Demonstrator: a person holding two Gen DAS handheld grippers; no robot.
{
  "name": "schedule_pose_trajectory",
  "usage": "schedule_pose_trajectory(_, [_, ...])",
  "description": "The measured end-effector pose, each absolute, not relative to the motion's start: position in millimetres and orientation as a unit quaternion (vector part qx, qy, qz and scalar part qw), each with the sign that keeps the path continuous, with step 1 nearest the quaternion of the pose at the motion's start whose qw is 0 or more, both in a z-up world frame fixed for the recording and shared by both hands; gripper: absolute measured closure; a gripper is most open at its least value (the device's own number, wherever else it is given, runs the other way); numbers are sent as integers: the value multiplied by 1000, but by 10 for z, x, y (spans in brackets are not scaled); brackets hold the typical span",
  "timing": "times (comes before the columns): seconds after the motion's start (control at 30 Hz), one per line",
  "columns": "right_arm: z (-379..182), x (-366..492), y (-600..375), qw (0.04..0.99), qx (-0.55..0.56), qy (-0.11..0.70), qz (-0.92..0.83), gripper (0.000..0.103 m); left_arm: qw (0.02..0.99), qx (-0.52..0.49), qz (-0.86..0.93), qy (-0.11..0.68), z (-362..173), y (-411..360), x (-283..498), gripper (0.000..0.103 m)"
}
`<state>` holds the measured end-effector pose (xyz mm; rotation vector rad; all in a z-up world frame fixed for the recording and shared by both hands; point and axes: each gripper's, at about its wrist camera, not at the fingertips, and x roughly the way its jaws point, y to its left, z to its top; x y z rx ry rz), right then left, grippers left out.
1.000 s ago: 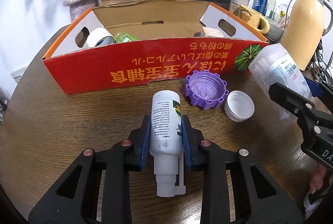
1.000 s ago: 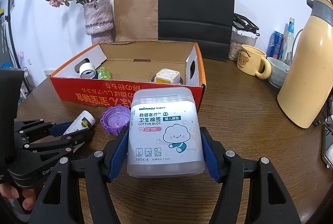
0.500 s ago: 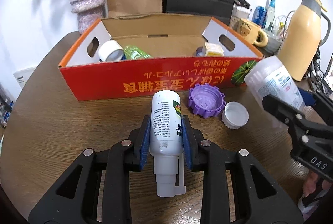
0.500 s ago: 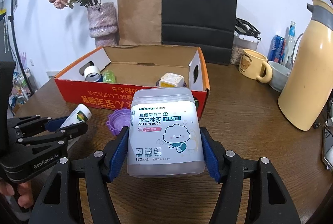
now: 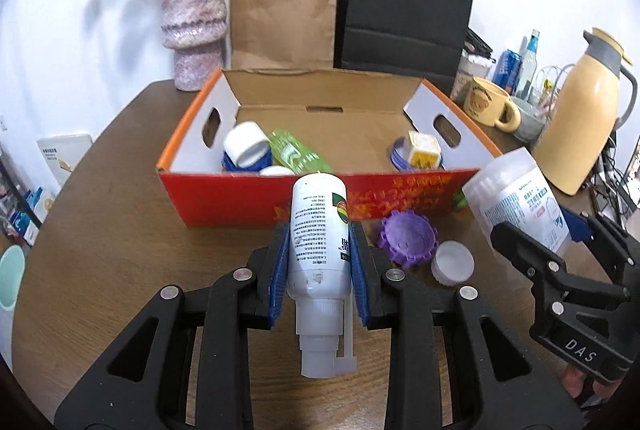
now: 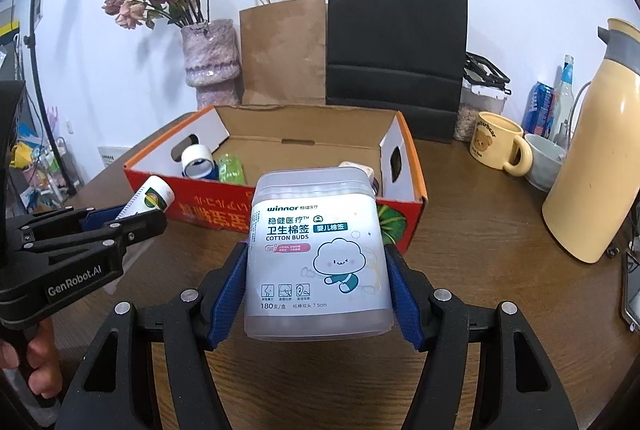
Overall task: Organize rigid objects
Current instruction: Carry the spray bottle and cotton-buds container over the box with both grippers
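Ahead, red box (image 5: 248,204) wall before bottle-pinching left hand-held gripper (image 5: 319,262); purple cap (image 5: 408,239), perhaps touching white cap (image 5: 453,262), alongside.

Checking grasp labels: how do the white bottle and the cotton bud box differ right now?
The white bottle is a slim cylinder; the cotton bud box is wide and squarish. The bottle is opaque, the box translucent. The left gripper clamps the bottle, the right gripper the box. Both are held before the red cardboard box.

Left tongs (image 5: 319,262) clamped, tilted down; right tongs (image 6: 318,272) clamped half-wide, tilted down.
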<state>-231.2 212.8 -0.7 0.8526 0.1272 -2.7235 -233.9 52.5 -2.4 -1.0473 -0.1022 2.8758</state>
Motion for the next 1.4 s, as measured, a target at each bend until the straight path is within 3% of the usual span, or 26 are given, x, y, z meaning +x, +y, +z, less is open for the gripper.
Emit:
schedule_pose_trajectory(0.77, [396,-2807,1815,143,245,34,-958,33,-2,-291,954,-72,423,275,-2795,79])
schedule_pose_trajectory(1.4, [322,-3459,1704,141,255,34,-956,33,-29,-296,952,-73,342,203,-3428,79])
